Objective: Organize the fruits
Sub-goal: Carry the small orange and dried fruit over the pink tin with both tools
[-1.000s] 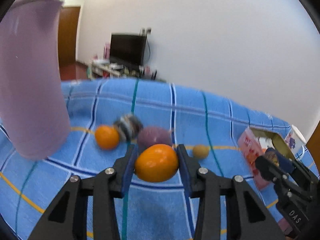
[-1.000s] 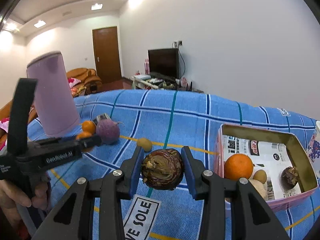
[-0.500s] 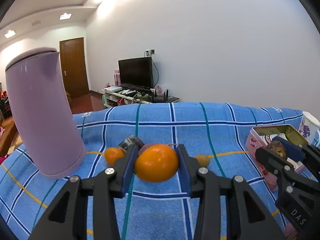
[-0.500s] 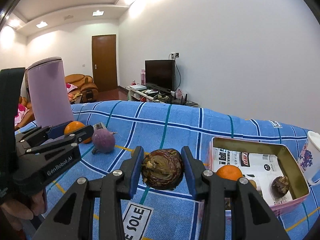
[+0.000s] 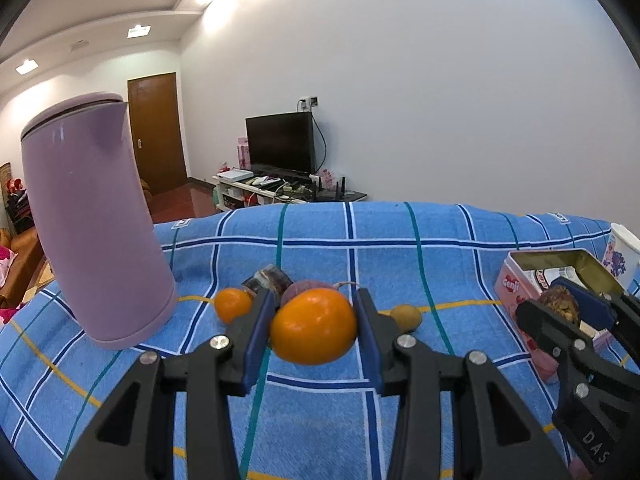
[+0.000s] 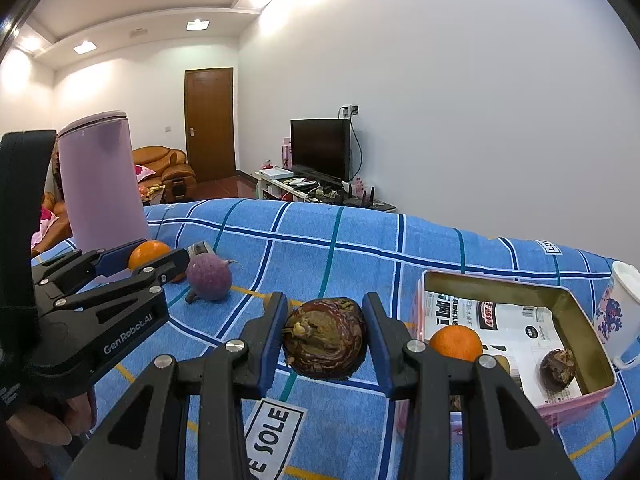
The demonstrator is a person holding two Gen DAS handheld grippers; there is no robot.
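My left gripper (image 5: 314, 330) is shut on an orange (image 5: 314, 327) and holds it above the blue checked cloth (image 5: 400, 252). My right gripper (image 6: 325, 338) is shut on a dark brown mangosteen (image 6: 326, 338), held above the cloth just left of the pink tin box (image 6: 560, 400). The tin holds an orange (image 6: 456, 342) and another mangosteen (image 6: 557, 365). On the cloth lie a small orange (image 5: 231, 305), a purple fruit (image 6: 209, 277), a striped dark fruit (image 5: 267, 278) and a small brown fruit (image 5: 406, 317).
A tall lilac jug (image 5: 94, 216) stands at the left of the cloth. A white printed mug (image 6: 618, 312) stands right of the tin. The right gripper shows in the left wrist view (image 5: 564, 308), the left gripper in the right wrist view (image 6: 138, 258).
Both grippers have lifted and tilted up with their fruits still held; the cloth, the jug and the tin now sit lower and farther in both views.
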